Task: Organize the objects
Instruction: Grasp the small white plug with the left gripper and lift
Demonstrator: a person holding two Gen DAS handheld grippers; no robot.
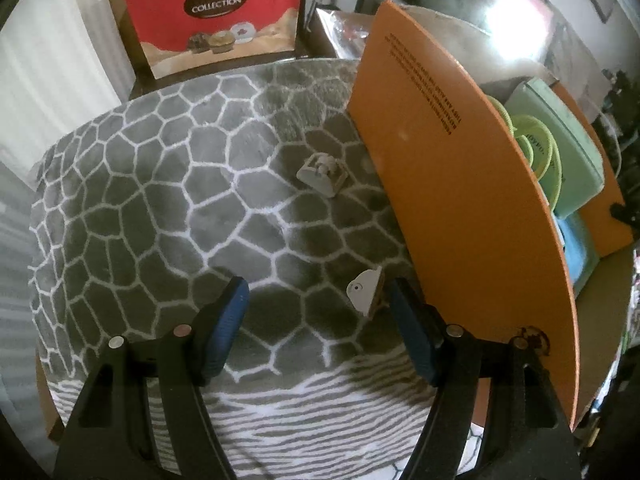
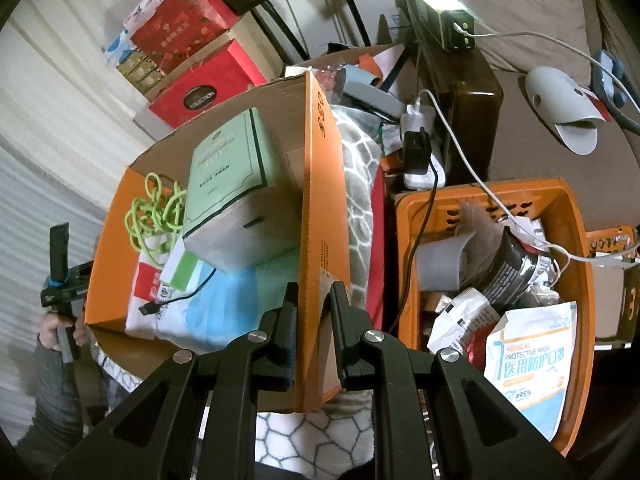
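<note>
An orange cardboard box [image 2: 320,216] stands on a grey honeycomb-pattern blanket [image 1: 180,184]. It holds a mint-green box [image 2: 236,176], a lime-green cord [image 2: 156,208], a black cable and blue-white packets. My right gripper [image 2: 314,312] is shut on the box's near side wall. My left gripper [image 1: 316,300] is open and empty, low over the blanket, left of the same box's wall [image 1: 460,184]. A small white plastic piece [image 1: 365,286] lies by its right finger. A second grey-white piece [image 1: 323,171] lies farther ahead.
An orange plastic basket [image 2: 576,248] full of mask packets and a grey cup stands right of the box. White and black charger cables run across it. Red gift boxes [image 1: 216,12] stand behind the blanket. A dark wooden post and a lamp stand beyond.
</note>
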